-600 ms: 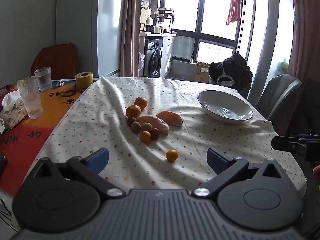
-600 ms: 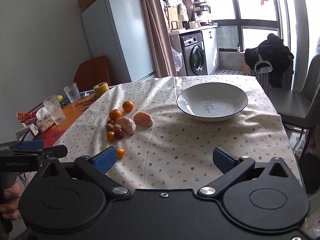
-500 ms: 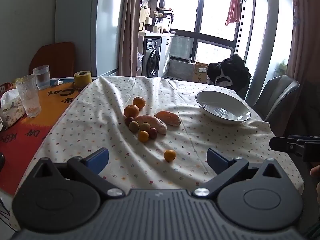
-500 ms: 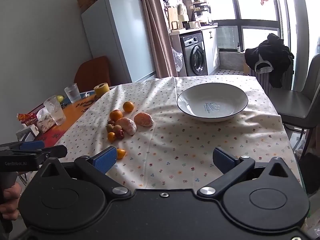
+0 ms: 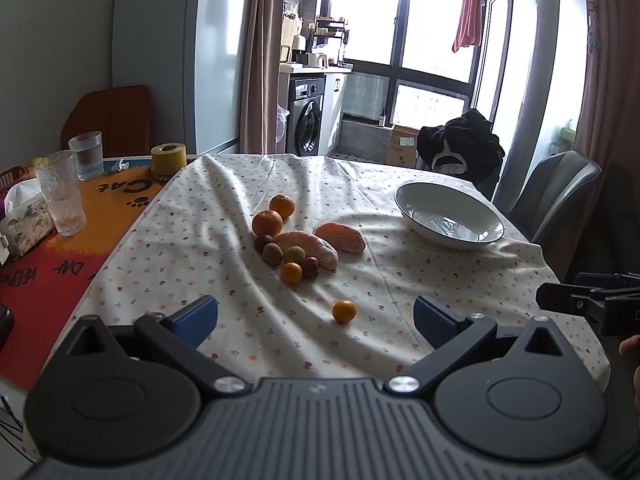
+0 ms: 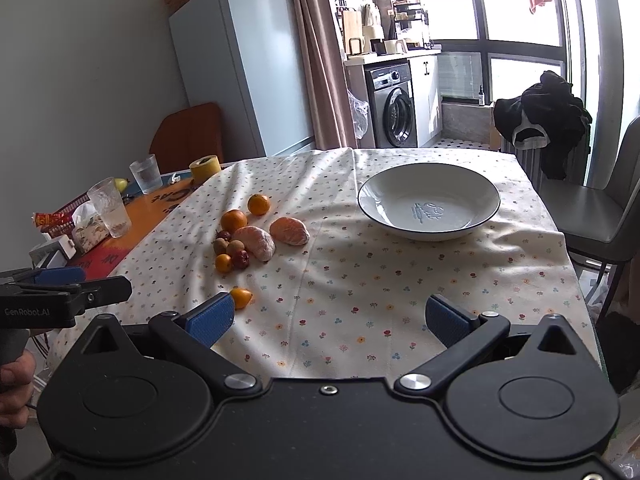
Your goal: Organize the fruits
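Up front in the left wrist view: left gripper [image 5: 315, 316] spread wide, holding nothing, above the floral tablecloth [image 5: 224, 216]; small loose orange [image 5: 344, 311] between the pads, fruit cluster [image 5: 296, 246] beyond, white bowl [image 5: 449, 220] empty at right. Over in the right wrist view: right gripper [image 6: 330, 318] likewise spread and empty, same loose orange beside its left pad [image 6: 211, 319].

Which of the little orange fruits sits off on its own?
The small orange fruit nearest the grippers; the other fruits huddle together farther up the cloth.
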Demonstrator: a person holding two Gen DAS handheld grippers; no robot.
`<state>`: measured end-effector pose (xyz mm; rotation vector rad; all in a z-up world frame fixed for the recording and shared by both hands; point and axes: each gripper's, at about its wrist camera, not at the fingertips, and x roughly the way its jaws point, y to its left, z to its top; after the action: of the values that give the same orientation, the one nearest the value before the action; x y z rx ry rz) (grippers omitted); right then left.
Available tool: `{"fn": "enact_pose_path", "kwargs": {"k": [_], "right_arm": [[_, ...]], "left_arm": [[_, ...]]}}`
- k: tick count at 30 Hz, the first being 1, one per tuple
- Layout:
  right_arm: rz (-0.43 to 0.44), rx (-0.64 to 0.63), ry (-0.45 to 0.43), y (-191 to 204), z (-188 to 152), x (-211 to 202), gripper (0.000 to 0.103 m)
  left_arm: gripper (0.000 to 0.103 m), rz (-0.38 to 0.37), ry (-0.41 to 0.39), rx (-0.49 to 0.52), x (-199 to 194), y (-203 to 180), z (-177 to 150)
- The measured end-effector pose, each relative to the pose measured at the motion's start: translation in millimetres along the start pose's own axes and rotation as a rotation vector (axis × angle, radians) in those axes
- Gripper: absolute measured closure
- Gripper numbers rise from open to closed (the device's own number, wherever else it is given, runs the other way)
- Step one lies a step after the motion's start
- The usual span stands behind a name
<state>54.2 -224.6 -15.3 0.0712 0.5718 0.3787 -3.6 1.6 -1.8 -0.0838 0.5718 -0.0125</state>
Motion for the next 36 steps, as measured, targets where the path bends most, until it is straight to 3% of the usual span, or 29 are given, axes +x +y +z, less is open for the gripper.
{"fn": "enact_pose_path", "kwargs": {"k": [36], "right_arm": [[-0.008, -0.032, 0.015, 3.5, -3.9, 2.0, 0.0]], "left_arm": [[0.0, -0.001, 0.004, 0.016, 2.0, -1.4, -0.3]]}}
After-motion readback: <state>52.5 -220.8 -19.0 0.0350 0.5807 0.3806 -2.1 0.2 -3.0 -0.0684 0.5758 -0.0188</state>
